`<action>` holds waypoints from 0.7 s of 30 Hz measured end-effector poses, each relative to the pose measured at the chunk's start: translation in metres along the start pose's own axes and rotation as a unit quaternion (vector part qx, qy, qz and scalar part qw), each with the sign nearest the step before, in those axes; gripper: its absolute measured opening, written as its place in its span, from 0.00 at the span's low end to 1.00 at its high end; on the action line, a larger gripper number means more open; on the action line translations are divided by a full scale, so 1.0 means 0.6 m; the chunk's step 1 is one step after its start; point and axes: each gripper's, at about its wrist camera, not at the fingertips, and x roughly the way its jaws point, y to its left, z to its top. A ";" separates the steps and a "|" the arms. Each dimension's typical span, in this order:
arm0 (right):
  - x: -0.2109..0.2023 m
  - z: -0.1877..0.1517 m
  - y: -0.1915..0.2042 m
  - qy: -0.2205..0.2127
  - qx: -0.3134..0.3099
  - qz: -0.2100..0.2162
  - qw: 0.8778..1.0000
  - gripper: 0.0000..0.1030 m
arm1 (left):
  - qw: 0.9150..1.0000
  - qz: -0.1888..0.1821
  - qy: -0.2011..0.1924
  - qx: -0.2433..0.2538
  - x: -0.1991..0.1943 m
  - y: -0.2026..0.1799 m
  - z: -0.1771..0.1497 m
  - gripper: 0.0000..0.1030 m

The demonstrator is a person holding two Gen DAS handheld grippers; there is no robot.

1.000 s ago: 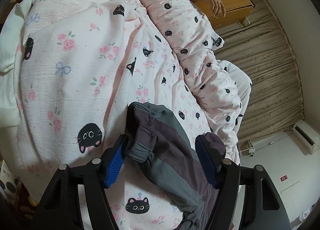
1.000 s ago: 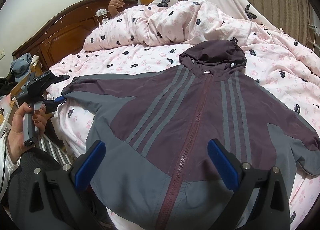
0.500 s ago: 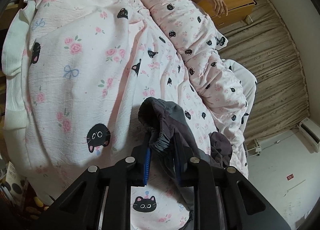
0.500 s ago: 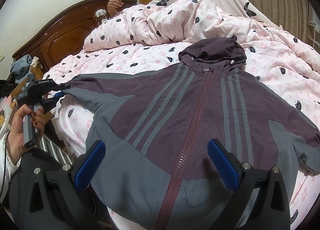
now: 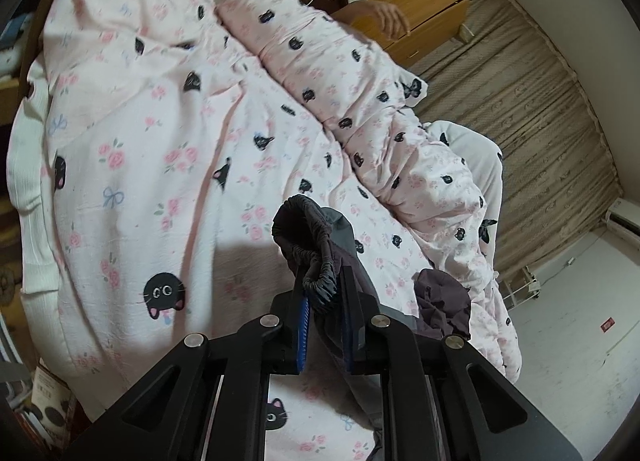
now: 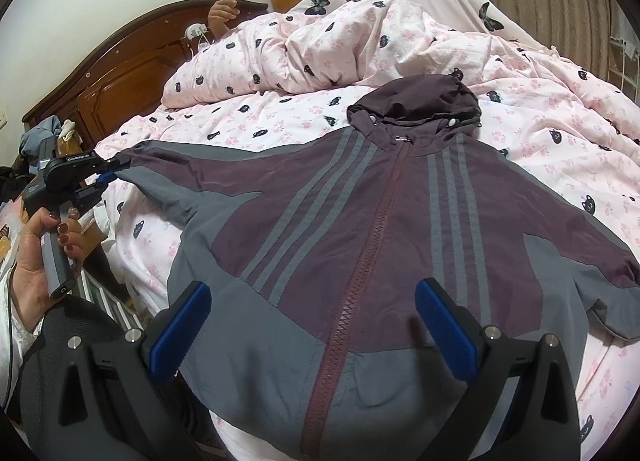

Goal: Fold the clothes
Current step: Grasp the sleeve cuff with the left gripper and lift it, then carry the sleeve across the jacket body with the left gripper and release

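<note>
A maroon and grey hooded jacket (image 6: 360, 245) lies spread front-up on a bed (image 6: 560, 141) with pink cat-print bedding. The left hand-held gripper (image 5: 323, 303) is closing, pinching the jacket's elastic sleeve cuff (image 5: 316, 277). The right hand-held gripper (image 6: 312, 325) hovers wide open above the jacket's hem, holding nothing.

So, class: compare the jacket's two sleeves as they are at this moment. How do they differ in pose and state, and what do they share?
The sleeve on the left of the right wrist view is pulled out straight, its elastic cuff pinched in the left gripper, whose jaws are closing on it. The other sleeve lies slack and bent on the bedspread, with no gripper on it. Both are maroon with grey panels.
</note>
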 end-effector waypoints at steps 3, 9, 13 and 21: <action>-0.006 0.000 -0.009 -0.003 0.005 -0.001 1.000 1.00 | 1.000 0.002 -0.002 0.010 -0.003 -0.015 -0.002 0.10; -0.015 0.000 -0.025 -0.006 0.012 -0.004 1.000 1.00 | 0.999 0.015 -0.005 0.052 -0.008 -0.050 -0.005 0.10; -0.017 0.000 -0.034 -0.007 0.018 -0.003 1.000 1.00 | 0.998 0.020 -0.003 0.067 -0.010 -0.066 -0.006 0.10; -0.013 0.002 -0.046 -0.007 0.022 -0.004 1.000 1.00 | 0.994 0.011 -0.004 0.111 -0.019 -0.131 -0.007 0.10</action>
